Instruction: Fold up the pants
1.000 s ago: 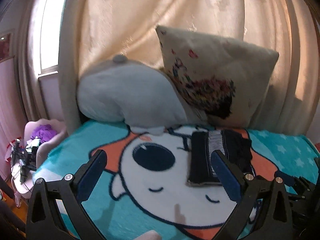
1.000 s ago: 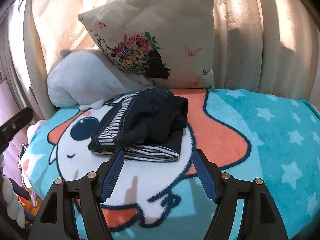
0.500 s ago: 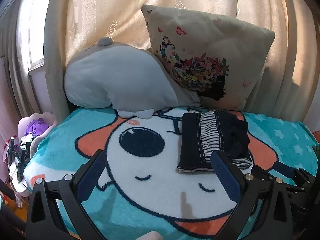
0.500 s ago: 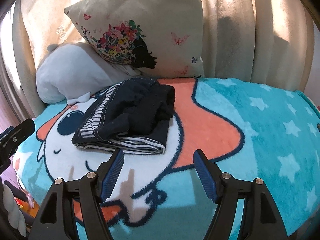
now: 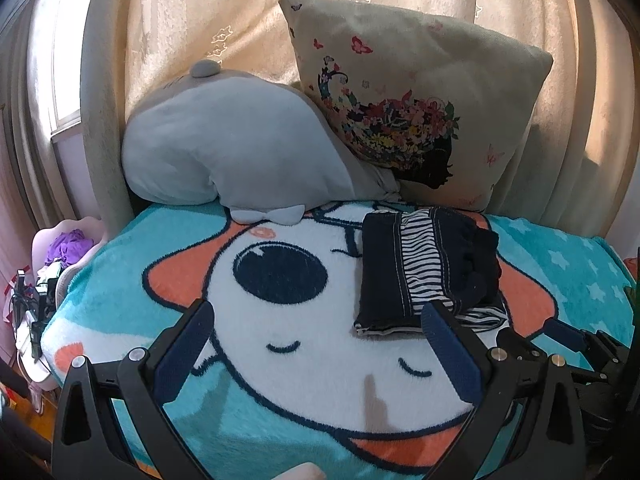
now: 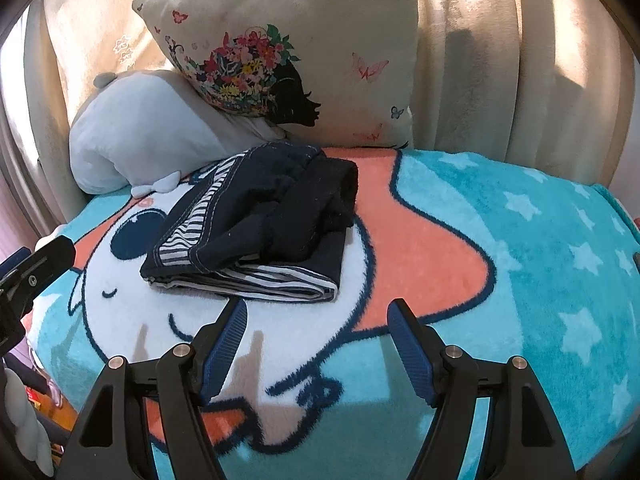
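On bed: folded navy striped-lining pants [image 6: 256, 224] lying on teal cartoon fleece blanket [image 6: 480, 240].
Grippers: left gripper [image 5: 316, 344], right gripper [image 6: 318, 340] both spread apart, empty.
Finish: press bundle flat, avoid snagging folds.

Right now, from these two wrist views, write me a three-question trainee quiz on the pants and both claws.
1. True or false: the pants lie folded in a compact bundle on the cartoon blanket.
2. What does the right claw hold?
A. the pants
B. nothing
C. the flower cushion
3. Fill in: behind the pants, the flower cushion leans partly over the grey ____.

Key
1. True. The striped lining shows along the folded edge.
2. B. Its jaws stand apart over bare blanket, short of the pants; the left claw is open and empty too.
3. plush pillow.
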Action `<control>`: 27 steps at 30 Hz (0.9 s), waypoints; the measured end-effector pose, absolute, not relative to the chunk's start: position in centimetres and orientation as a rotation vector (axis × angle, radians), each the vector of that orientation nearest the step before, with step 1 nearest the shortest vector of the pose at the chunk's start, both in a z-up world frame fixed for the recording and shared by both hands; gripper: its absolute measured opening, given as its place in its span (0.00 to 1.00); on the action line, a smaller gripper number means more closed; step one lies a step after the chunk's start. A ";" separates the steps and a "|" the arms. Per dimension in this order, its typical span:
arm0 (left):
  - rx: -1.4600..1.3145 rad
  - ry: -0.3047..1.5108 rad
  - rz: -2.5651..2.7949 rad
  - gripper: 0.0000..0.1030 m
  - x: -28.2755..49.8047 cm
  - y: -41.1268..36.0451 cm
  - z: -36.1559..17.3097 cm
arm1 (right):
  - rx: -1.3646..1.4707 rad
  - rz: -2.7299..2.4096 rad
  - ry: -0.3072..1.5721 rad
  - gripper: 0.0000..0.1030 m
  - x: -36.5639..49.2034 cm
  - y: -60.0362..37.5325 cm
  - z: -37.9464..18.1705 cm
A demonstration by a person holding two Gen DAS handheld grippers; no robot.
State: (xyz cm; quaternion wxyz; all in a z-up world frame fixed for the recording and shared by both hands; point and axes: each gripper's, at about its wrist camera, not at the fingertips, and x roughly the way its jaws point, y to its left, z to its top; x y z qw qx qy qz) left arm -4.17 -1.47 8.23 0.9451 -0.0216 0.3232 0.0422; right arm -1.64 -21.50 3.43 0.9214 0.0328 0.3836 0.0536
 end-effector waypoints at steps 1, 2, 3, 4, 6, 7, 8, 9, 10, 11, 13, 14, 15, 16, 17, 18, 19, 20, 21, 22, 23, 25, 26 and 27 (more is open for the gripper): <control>-0.047 0.663 0.083 1.00 -4.1 -1.4 8.1 | 0.066 0.108 0.790 0.75 -1.6 -21.5 3.4; -0.050 0.666 0.081 1.00 -4.1 -1.4 8.1 | 0.064 0.106 0.792 0.75 -1.6 -21.4 3.4; -0.051 0.671 0.079 1.00 -4.0 -1.4 8.0 | 0.061 0.103 0.795 0.75 -1.5 -21.4 3.3; -0.052 0.673 0.078 1.00 -4.0 -1.4 7.9 | 0.060 0.101 0.797 0.75 -1.5 -21.4 3.3; -0.054 0.678 0.075 1.00 -4.0 -1.4 7.8 | 0.057 0.098 0.801 0.75 -1.4 -21.3 3.2; -0.054 0.680 0.074 1.00 -3.9 -1.5 7.8 | 0.056 0.096 0.804 0.75 -1.4 -21.3 3.2; -0.056 0.683 0.071 1.00 -3.9 -1.5 7.7 | 0.056 0.095 0.806 0.75 -1.3 -21.3 3.2; -0.059 0.685 0.069 1.00 -3.8 -1.5 7.7 | 0.055 0.094 0.809 0.75 -1.3 -21.3 3.1; -0.062 0.688 0.067 1.00 -3.8 -1.5 7.6 | 0.054 0.093 0.810 0.75 -1.3 -21.3 3.1; -0.064 0.690 0.064 1.00 -3.8 -1.4 7.6 | 0.053 0.093 0.812 0.75 -1.2 -21.2 3.1; -0.068 0.694 0.062 1.00 -3.7 -1.4 7.5 | 0.049 0.093 0.814 0.75 -1.2 -21.2 3.0; -0.069 0.696 0.061 1.00 -3.6 -1.4 7.4 | 0.047 0.093 0.814 0.75 -1.2 -21.1 3.0; -0.070 0.697 0.061 1.00 -3.6 -1.4 7.4 | 0.046 0.093 0.815 0.75 -1.2 -21.1 3.0; -0.070 0.699 0.061 1.00 -3.6 -1.4 7.3 | 0.044 0.093 0.816 0.75 -1.2 -21.1 3.0; -0.071 0.702 0.060 1.00 -3.6 -1.4 7.2 | 0.044 0.093 0.817 0.75 -1.2 -21.0 2.9; -0.074 0.705 0.059 1.00 -3.5 -1.4 7.1 | 0.044 0.091 0.818 0.75 -1.2 -21.0 2.9; -0.076 0.709 0.057 1.00 -3.4 -1.3 7.0 | 0.045 0.090 0.819 0.75 -1.2 -21.0 2.9; -0.077 0.712 0.056 1.00 -3.4 -1.3 7.0 | 0.046 0.088 0.820 0.75 -1.2 -21.0 2.8; -0.077 0.715 0.056 1.00 -3.3 -1.3 6.9 | 0.046 0.085 0.821 0.75 -1.2 -21.1 2.8; -0.079 0.718 0.056 1.00 -3.3 -1.2 6.8 | 0.047 0.083 0.822 0.75 -1.1 -21.1 2.7; -0.081 0.721 0.055 1.00 -3.2 -1.2 6.7 | 0.048 0.083 0.824 0.75 -1.1 -21.1 2.7; -0.084 0.724 0.055 1.00 -3.3 -1.1 6.6 | 0.051 0.082 0.826 0.75 -1.0 -21.1 2.6; -0.087 0.728 0.054 1.00 -3.2 -1.1 6.5 | 0.051 0.081 0.827 0.75 -1.0 -21.1 2.6; -0.089 0.731 0.052 1.00 -3.2 -1.0 6.4 | 0.050 0.080 0.828 0.75 -1.0 -21.0 2.5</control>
